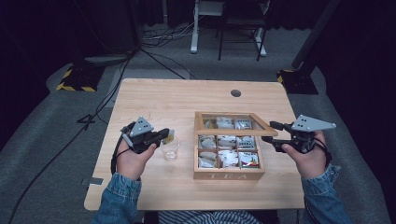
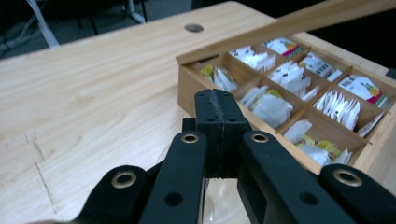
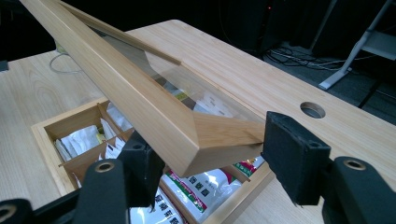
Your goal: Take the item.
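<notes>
On the bench (image 1: 154,186), the right tool (image 3: 210,154) is pinching the lid (image 3: 140,100) up; left tool (image 2: 217,121), pressed together, is nearing the cup (image 1: 170,147). A slipping corner grip could drop the lid.

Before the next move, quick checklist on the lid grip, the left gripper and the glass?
1. Right gripper on the corner of the lid: ok, the lid's front corner sits between the jaws.
2. Lid raised off the tea box: ok, it is tilted up and the compartments are exposed.
3. Tea bags reachable: ok, the packets lie in open compartments under the raised lid.
4. Left gripper ready to pick: not ok, its jaws are shut with nothing between them.
5. Glass upright and apart from the box: ok, it stands left of the box, right beside the left gripper.
6. Glass contents: cannot tell.
</notes>
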Available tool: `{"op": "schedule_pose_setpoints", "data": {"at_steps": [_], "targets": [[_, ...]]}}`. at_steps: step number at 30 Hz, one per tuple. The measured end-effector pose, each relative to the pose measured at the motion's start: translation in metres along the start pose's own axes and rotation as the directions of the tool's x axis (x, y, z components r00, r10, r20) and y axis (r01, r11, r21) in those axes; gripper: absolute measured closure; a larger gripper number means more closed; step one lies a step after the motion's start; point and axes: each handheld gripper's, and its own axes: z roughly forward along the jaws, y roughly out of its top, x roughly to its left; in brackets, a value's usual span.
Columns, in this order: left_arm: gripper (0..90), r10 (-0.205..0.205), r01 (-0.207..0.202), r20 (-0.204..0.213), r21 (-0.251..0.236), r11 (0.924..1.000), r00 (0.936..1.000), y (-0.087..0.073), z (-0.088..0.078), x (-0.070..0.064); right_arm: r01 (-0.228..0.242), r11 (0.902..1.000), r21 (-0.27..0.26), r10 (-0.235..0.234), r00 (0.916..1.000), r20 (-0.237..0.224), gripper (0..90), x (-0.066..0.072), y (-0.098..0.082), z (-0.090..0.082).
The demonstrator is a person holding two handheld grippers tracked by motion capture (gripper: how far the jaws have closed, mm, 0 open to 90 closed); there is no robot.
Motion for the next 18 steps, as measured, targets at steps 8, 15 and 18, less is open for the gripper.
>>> {"op": "schedule_pose_setpoints", "data": {"at_steps": [8,15,18], "targets": [[89.9,-0.006,0.005,0.003,0.047,0.9989,1.0000,-0.005,0.009,0.001,0.000,1.0000,0.003,0.000,1.0000,0.002,40.3,0.000,0.000,0.001],[89.9,-0.005,0.005,0.002,0.082,0.9966,1.0000,-0.009,0.015,0.003,0.000,1.0000,0.003,0.000,1.0000,0.002,40.3,0.000,0.000,0.001],[89.9,-0.006,0.005,0.003,0.093,0.9957,1.0000,-0.011,0.018,0.003,0.000,1.0000,0.003,0.000,1.0000,0.002,40.3,0.000,0.000,0.001]]}}
